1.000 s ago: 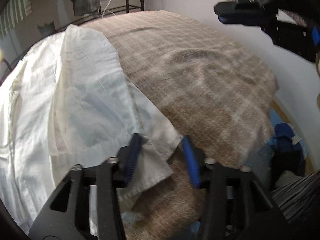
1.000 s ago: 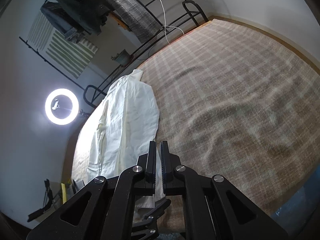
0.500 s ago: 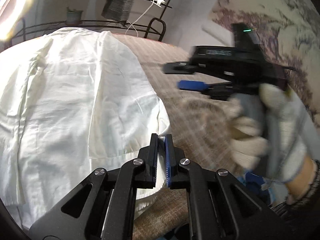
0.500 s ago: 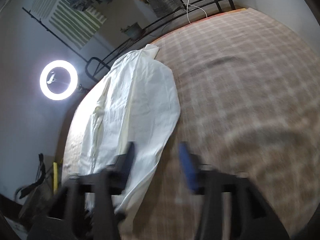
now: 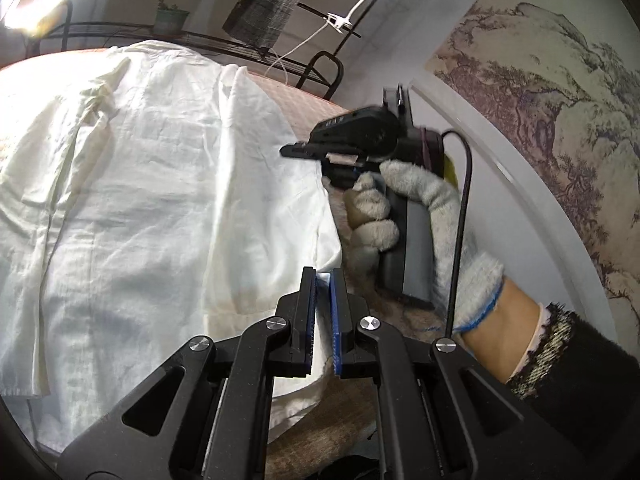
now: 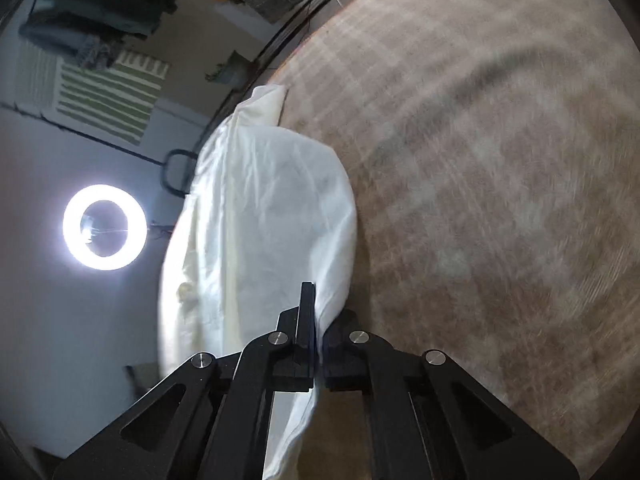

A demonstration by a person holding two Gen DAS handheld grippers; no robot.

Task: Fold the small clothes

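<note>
The left tongs are closed on the near right edge of the white shirt, a fold of the cloth pinched between the black pad and the blue one. The right tongs have just snapped closed and now clamp the same garment's right-hand edge; in the right wrist view the white cloth runs between the pads and hangs down past them toward the near side. From the left wrist view the right tongs sit farther along that same edge, gripped by a hand in a grey knitted glove with a dark sleeve behind it and a thin black cable arching beside the wrist.

The shirt lies spread and creased over the left part of a bed covered by a brown checked blanket, with the collar end toward the far side. The blanket is bare to the right of the shirt and shows some long shallow ripples.

Beyond the bed's far edge stands a black metal rail, with a white cord clipped to it and a small potted plant behind. A lit ring light glows at the far left. A striped cloth hangs on the far wall, and a landscape mural covers the wall on the right
</note>
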